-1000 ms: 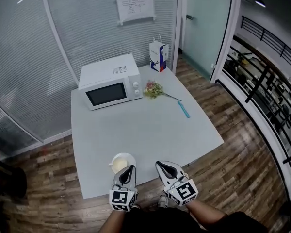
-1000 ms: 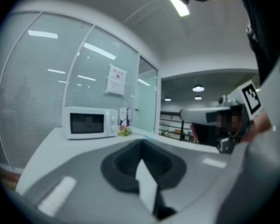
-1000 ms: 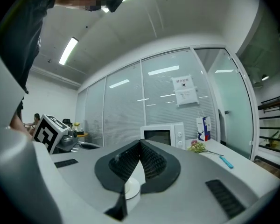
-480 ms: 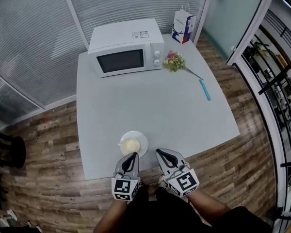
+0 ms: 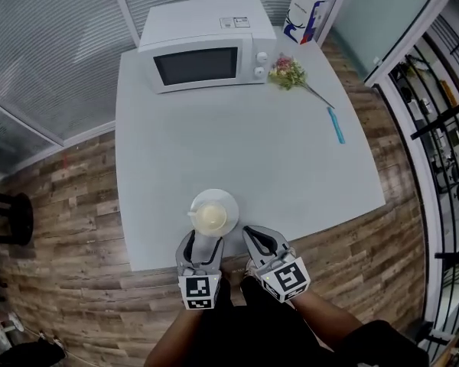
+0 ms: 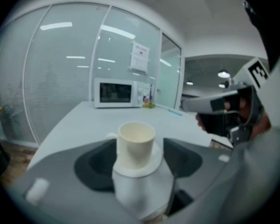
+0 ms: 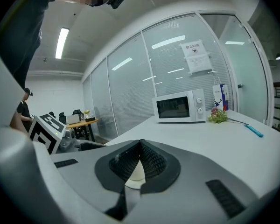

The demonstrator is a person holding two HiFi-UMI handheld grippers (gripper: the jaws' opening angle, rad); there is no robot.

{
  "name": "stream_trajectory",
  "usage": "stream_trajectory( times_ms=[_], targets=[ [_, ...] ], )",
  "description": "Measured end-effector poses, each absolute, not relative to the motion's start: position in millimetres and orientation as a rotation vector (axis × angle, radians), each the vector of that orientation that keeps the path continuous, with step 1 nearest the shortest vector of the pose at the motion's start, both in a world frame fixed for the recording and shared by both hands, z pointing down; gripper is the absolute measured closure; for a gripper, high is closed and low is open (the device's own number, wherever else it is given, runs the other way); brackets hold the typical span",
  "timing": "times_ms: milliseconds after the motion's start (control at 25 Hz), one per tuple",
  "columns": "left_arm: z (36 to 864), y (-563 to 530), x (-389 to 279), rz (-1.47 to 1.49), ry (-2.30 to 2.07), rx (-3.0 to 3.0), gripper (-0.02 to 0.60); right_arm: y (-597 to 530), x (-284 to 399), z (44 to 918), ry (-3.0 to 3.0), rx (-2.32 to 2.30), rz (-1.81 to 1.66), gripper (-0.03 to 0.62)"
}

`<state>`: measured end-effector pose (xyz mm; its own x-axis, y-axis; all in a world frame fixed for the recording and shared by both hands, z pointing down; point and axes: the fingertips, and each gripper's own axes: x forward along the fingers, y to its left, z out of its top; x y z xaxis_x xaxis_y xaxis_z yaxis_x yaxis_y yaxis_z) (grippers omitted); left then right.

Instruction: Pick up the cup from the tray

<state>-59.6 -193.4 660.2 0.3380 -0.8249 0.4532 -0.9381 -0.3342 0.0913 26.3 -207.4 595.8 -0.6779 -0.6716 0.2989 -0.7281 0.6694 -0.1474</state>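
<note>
At the near edge of a grey counter (image 5: 237, 151), a person aims the left gripper (image 5: 202, 245) at a cream paper cup (image 5: 212, 218) standing upright on a round white tray (image 5: 228, 202). The gripper's jaws are opening. In the left gripper view the cup rises straight ahead, in line with the gap between the two dark pads, which stand clear of its sides. The tray's near rim lies just at the jaw tips.

The right gripper (image 5: 254, 237) is held beside the left one, with the cup just ahead of it and off to its left. Its ridged pads are pressed together, tip to tip, with nothing between them. A pale sliver shows below the pads in the right gripper view, but what it is cannot be told.

Well beyond both grippers, at the far side of the counter, sits a white microwave (image 5: 206, 43) with its door closed. To its right lie a small bunch of flowers (image 5: 289, 73) and a white-and-blue paper bag (image 5: 304, 15). A slim blue object (image 5: 336, 125) lies near the counter's right edge, far ahead and to the right of the right gripper.
</note>
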Motion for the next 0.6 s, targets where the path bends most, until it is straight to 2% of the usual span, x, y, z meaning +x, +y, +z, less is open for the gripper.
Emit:
stream_trajectory(
  times_ms=[80, 240, 600],
  targets=[
    [670.6, -194.2, -57.7, 0.487, -1.549, 2.250, 0.239, -206.6, 27.4, 601.7, -2.648, 1.129, 0.390, 0.591],
    [688.7, -205.0, -54.3, 0.517, -1.536, 2.227, 0.202, -207.4, 30.5, 613.4, -2.621, 1.123, 0.413, 0.591],
    [714.9, -229.8, -49.5, 0.576, -1.534, 2.219, 0.195, -212.2, 33.6, 633.7, -2.601, 1.126, 0.472, 0.591]
  ],
)
